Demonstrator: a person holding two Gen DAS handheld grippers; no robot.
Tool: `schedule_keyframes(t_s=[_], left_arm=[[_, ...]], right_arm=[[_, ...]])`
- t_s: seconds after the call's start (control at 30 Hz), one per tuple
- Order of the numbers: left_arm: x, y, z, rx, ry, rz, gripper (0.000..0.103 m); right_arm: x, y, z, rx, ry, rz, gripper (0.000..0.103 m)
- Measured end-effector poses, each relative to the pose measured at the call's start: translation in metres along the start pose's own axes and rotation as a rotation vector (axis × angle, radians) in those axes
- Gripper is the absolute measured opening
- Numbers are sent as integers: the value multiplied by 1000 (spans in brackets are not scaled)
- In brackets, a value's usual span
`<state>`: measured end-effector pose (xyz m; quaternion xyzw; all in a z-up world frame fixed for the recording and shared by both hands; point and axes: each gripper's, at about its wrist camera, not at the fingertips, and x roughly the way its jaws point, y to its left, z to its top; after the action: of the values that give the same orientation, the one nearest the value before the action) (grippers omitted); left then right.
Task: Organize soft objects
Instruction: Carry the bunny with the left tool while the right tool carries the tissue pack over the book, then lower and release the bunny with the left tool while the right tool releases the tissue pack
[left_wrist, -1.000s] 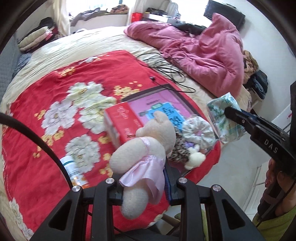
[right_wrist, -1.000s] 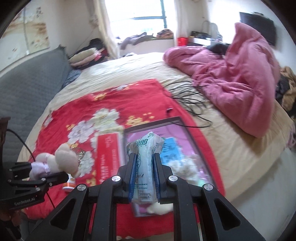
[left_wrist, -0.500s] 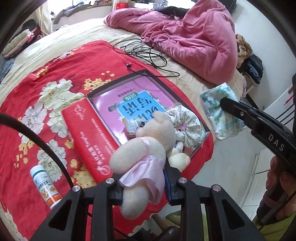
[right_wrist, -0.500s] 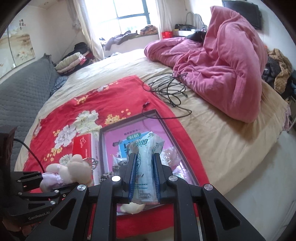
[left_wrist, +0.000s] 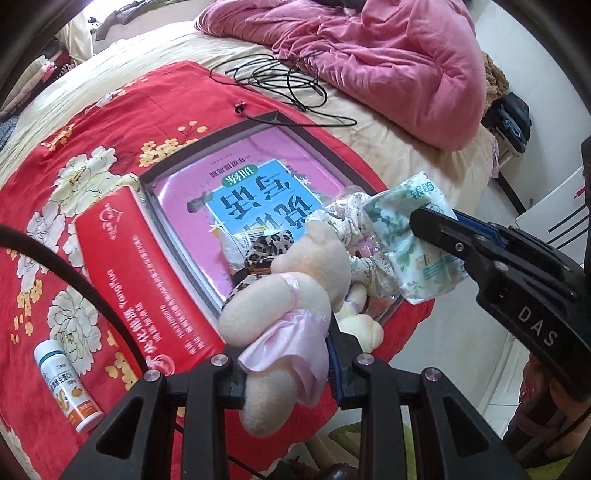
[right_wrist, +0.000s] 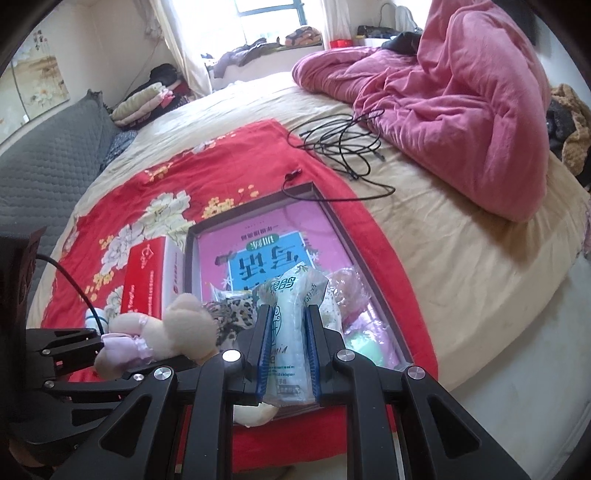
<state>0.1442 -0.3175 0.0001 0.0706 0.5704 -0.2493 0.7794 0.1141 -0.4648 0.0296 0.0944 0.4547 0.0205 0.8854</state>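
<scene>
My left gripper (left_wrist: 284, 350) is shut on a cream teddy bear in a pink dress (left_wrist: 291, 291), held over the near end of a dark-framed tray (left_wrist: 273, 118) lined with a pink book. The bear also shows in the right wrist view (right_wrist: 166, 336). My right gripper (right_wrist: 290, 317) is shut on a pack of tissues (right_wrist: 291, 325), held just above the tray's near right corner; the pack also shows in the left wrist view (left_wrist: 406, 236). Leopard (left_wrist: 266, 247) and floral (left_wrist: 354, 206) scrunchies and a small cream plush (left_wrist: 362, 328) lie in the tray's near end.
A red box (left_wrist: 136, 273) lies along the tray's left side on the red floral blanket (left_wrist: 92, 122). A white pill bottle (left_wrist: 66, 384) lies near the bed's front edge. A black cable (right_wrist: 340, 144) and a pink quilt (right_wrist: 454, 96) lie beyond the tray.
Both grippers have moved forward and down toward the tray's near end, carrying the bear and the tissue pack. The tissue pack now hangs over the scrunchies.
</scene>
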Motion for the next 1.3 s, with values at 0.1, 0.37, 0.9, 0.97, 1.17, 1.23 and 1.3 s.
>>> schedule_keyframes(t_s=[0.1,0.37,0.9,0.97,1.17,1.23,1.3], left_arm=[[7,-2,1,10,12,1,31],[26,2,7,4,42,-2,31],[42,10,13,-21,58,-32,33],[41,9,13,-15,54,-32,33],[42,8,13,-10,56,-31,34],[42,9,13,-15,52,-35,35],[40,9,13,-20,50,-40,35]], right_arm=[[9,-3,-1,5,15,6,18],[37,-2,-4,-11,54,12,18],[67,-7,-4,-7,69,0,34],[62,-7,-3,-11,56,-9,36],[50,-12,-1,-5,36,-21,37],[45,-14,-1,3,29,-26,38],[40,-16,-1,9,23,-29,44]])
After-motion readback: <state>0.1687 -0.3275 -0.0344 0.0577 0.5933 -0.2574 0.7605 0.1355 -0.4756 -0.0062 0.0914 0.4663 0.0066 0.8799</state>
